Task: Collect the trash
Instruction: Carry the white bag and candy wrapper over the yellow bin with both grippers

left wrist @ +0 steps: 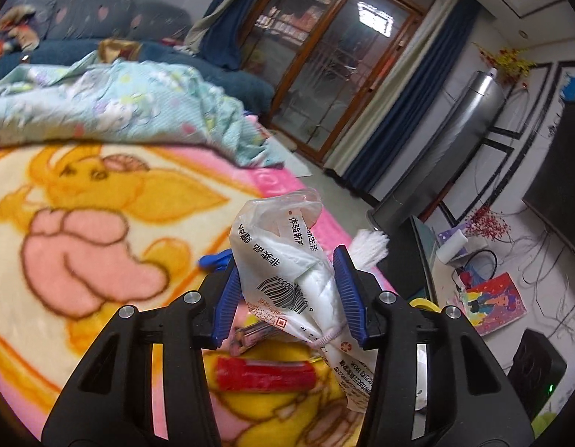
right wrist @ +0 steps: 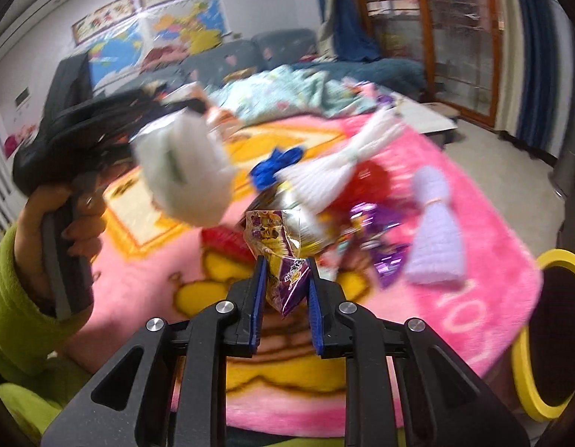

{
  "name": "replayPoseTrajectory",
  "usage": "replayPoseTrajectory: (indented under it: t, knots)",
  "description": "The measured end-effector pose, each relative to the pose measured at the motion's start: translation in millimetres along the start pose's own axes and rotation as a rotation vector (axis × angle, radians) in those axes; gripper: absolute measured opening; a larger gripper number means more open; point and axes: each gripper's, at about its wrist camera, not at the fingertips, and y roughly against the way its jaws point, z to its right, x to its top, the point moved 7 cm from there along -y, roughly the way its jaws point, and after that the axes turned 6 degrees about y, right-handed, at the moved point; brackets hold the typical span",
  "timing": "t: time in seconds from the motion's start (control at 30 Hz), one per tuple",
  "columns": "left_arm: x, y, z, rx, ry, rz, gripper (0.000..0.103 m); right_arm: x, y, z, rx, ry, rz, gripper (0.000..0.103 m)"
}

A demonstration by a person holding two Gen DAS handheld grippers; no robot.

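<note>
A: So, left gripper point(left wrist: 289, 290)?
B: Pinching a white plastic wrapper point(left wrist: 287, 260) with printed text and barcode, held up above the pink cartoon blanket point(left wrist: 82, 223).
A: Right gripper point(right wrist: 285, 290)?
B: Clamped on a purple-yellow snack wrapper point(right wrist: 283, 257), also lifted off the blanket.
A: What's left on the blanket?
B: Red pack point(left wrist: 265, 374) just below the left gripper. More purple wrappers point(right wrist: 384, 253), white tassel bundle point(right wrist: 324, 171), lilac one point(right wrist: 434, 234), blue scrap point(right wrist: 276, 165). Yellow-rimmed bin point(right wrist: 526, 365) beside the blanket edge, right side.
</note>
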Motion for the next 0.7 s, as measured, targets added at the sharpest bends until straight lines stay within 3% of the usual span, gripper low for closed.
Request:
replayPoseTrajectory:
  t: [0.33,0.7]
  knots:
    - [-13.1,-25.7,76.1,-0.07,-0.152,-0.022,0.04,21.7,46.5,79.9,-0.151,-0.15,0.124,0.019]
    - [-38.2,-60.0,137.1,-0.132,-0.267,-0.07,0.04,9.0,89.7,146.8,-0.304,-0.294,0.196,0.019]
